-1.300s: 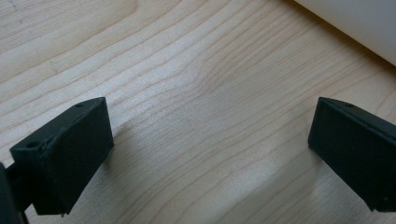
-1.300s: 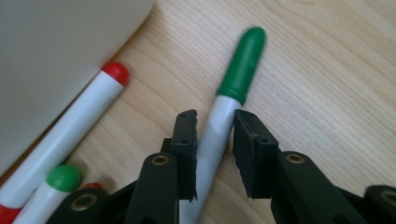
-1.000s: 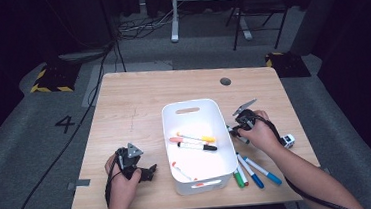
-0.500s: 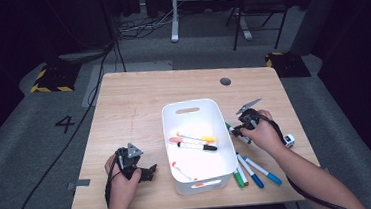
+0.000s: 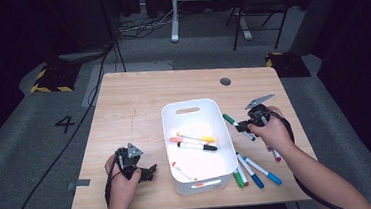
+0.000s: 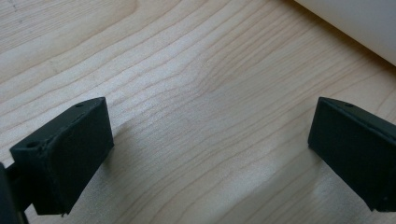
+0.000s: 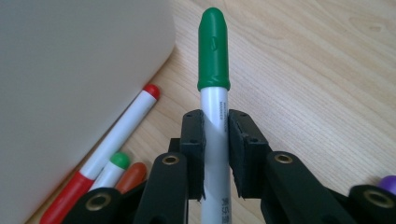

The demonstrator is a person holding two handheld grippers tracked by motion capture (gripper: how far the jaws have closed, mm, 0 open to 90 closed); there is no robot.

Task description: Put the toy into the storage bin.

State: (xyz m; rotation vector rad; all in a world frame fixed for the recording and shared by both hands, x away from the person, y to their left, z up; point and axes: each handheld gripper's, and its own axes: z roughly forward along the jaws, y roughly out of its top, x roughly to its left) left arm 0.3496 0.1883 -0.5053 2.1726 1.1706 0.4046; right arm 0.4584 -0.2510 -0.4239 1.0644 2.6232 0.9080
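Observation:
My right gripper [image 7: 215,135] is shut on a white marker with a green cap [image 7: 214,51], which sticks out forward past the jaws. In the high view that right gripper [image 5: 244,127] holds the green-capped marker [image 5: 231,120] just above the table, beside the right wall of the white bin [image 5: 196,105]. Several markers [image 5: 192,140] lie inside the bin. My left gripper [image 5: 150,170] rests low over the wood near the bin's left side. In its own view the left gripper [image 6: 210,149] stands open with bare wood between its jaws.
Several loose markers [image 5: 252,171] lie on the table right of the bin's front corner. A red-capped marker [image 7: 127,125] and two more caps lie along the bin wall [image 7: 70,70]. A purple cap [image 7: 387,182] shows at the far right. A round cable hole [image 5: 225,81] sits at the back.
My right hand has risen a little with the green-capped marker in its jaws, shifting slightly right. The left hand has stayed put.

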